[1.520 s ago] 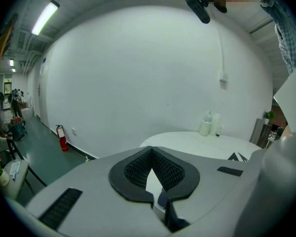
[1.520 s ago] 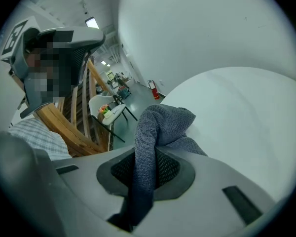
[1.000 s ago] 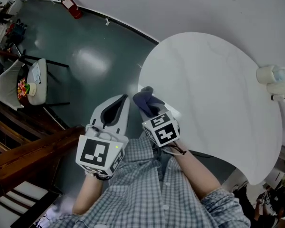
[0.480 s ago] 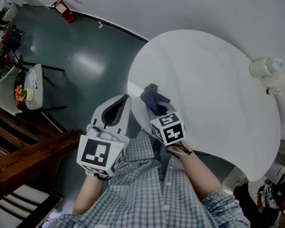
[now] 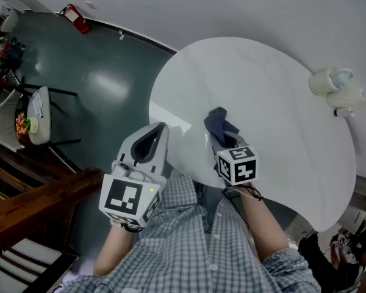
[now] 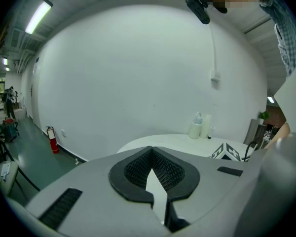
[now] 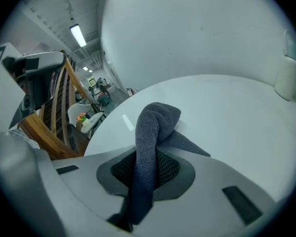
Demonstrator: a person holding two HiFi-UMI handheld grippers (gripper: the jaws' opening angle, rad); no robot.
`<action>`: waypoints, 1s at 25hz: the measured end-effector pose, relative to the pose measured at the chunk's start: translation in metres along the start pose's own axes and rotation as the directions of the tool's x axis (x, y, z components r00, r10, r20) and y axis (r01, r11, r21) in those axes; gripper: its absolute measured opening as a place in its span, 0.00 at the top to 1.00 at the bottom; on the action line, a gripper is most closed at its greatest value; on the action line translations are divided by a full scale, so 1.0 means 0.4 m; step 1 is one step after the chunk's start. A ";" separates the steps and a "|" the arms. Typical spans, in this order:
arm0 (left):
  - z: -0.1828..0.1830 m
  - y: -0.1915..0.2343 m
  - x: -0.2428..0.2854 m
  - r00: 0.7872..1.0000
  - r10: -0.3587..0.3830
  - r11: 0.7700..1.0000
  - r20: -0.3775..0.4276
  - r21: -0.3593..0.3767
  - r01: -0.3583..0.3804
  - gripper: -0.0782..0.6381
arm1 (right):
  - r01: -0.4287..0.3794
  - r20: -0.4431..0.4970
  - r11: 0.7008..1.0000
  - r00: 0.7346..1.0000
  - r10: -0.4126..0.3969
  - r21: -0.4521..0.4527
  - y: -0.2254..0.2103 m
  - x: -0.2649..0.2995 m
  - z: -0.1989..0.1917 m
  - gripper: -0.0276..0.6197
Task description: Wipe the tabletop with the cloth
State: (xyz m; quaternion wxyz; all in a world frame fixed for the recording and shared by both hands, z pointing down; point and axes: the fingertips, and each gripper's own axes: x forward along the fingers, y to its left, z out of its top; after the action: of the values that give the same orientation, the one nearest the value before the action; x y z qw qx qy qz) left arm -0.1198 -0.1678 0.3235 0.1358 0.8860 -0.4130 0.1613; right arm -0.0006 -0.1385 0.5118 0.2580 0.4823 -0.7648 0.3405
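Dark grey-blue woven cloth [image 7: 155, 122] is pinched between the fingers of the right gripper [image 7: 143, 174]. Its free end bends forward and seems to rest on the white round desk [image 5: 274, 84], not far from the near edge. I think it is held so low and flat in order that the cloth can be pushed over the surface; most of the desk is, as I judge, not yet wiped.

The left gripper [image 5: 157, 133] has its fingers pressed together at the tips on nothing. It hangs beside the desk edge, over the floor, probably only to stay out of the way.

At the far edge stand some white containers [image 5: 332, 85]; what is inside them cannot be seen.
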 end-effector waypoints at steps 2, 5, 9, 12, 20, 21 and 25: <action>0.002 -0.020 0.010 1.000 -0.004 1.000 0.000 0.001 0.004 0.88 | 0.029 0.007 0.999 1.000 -0.029 0.016 -0.049 -0.027 -0.012 0.88; 0.008 -0.048 0.021 1.000 -0.010 1.000 0.003 0.003 0.010 0.88 | 0.078 0.018 0.996 0.997 -0.078 0.038 -0.119 -0.068 -0.031 0.88; 0.014 -0.079 0.035 1.000 -0.014 1.000 0.006 0.005 0.014 0.88 | 0.124 0.024 0.990 0.992 -0.126 0.070 -0.204 -0.118 -0.052 0.88; 0.014 -0.095 0.039 1.000 -0.011 1.000 0.004 0.003 0.011 0.88 | 0.160 0.024 0.983 0.986 -0.163 0.094 -0.266 -0.153 -0.066 0.88; 0.012 -0.112 0.038 1.000 0.008 1.000 0.006 0.001 -0.008 0.88 | 0.262 0.030 0.951 0.962 -0.270 0.162 -0.415 -0.230 -0.092 0.87; 0.012 -0.112 0.038 1.000 0.011 1.000 0.005 0.000 -0.011 0.88 | 0.275 0.031 0.946 0.958 -0.285 0.172 -0.434 -0.238 -0.095 0.88; 0.013 -0.115 0.039 1.000 0.021 1.000 0.007 -0.007 -0.021 0.88 | 0.311 0.030 0.930 0.946 -0.323 0.197 -0.494 -0.259 -0.095 0.87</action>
State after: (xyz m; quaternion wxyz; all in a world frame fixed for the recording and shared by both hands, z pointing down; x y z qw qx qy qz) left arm -0.0737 -0.1518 0.3199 0.1356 0.8818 -0.4231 0.1582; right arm 0.2242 -0.1110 0.5146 0.2388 0.6319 -0.6487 0.3506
